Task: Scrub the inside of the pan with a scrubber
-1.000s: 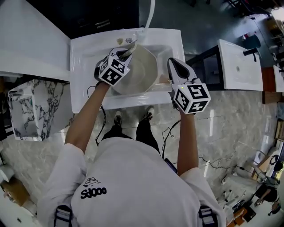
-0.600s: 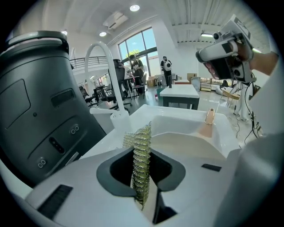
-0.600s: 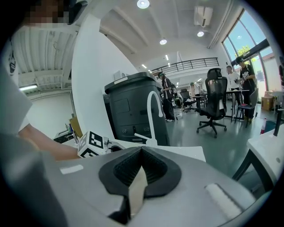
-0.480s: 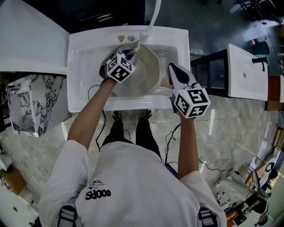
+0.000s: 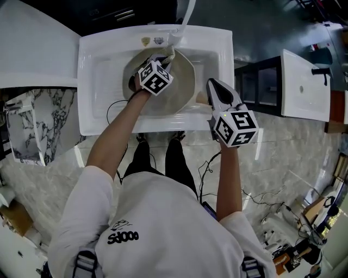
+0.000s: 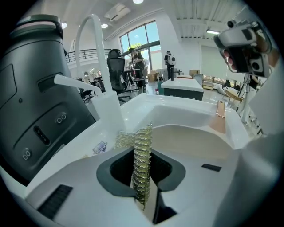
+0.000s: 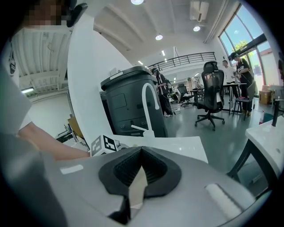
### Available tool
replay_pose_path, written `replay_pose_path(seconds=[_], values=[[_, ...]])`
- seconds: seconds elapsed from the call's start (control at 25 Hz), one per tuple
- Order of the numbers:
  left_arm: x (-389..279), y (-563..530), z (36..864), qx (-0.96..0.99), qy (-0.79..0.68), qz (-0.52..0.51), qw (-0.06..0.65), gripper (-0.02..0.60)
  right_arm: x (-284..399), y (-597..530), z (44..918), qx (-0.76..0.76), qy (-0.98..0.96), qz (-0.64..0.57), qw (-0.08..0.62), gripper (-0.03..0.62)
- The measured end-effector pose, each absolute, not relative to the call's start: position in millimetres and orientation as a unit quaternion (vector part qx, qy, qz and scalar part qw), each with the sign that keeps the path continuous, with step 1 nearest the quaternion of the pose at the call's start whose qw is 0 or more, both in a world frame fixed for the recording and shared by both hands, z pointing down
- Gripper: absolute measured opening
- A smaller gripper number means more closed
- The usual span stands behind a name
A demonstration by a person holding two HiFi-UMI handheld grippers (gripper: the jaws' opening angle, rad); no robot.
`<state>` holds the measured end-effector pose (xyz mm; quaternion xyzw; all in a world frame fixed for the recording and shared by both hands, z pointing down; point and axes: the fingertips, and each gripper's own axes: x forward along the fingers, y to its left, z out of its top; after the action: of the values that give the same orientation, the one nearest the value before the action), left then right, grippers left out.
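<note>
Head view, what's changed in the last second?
The left tool, shut on the scrubber, slid from the pan's left edge toward its middle, nearer the faucet. The right tool stayed clamped on the handle at the sink's right side.

A white sink [image 5: 98,81] fills the head view's 12 o'clock, with a white gooseneck faucet [image 5: 186,19] rising from its back rim. At 2 o'clock, well apart, stands a second white basin [image 5: 299,98] with a dark tap [image 5: 321,70]. A marble-patterned block [image 5: 24,130] sits at 9 o'clock. Black cables [image 5: 266,203] trail over the pale tiled floor [image 5: 283,157] at 4 o'clock. In the left gripper view a dark grey bin [image 6: 35,88] looms at 9 o'clock. The right gripper view shows a black office chair [image 7: 212,95] at 3 o'clock.
</note>
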<state>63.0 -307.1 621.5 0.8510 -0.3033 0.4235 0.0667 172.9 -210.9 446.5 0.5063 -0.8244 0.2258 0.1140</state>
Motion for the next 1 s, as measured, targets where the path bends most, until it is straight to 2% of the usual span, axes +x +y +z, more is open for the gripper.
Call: replay_pose_path(seconds=[0.52,1.0], values=[[104.7,-303.0,655.7,0.868,-0.264,0.407,0.104,0.066,188.9,-195.2,463.7,0.510,-0.815,0.249,0.114,0.009],[141.2,-240.7,672.7,0.895,-0.085,0.426,0.101,0.066,191.1,-192.5,477.3,0.504,-0.814,0.264,0.120,0.009]])
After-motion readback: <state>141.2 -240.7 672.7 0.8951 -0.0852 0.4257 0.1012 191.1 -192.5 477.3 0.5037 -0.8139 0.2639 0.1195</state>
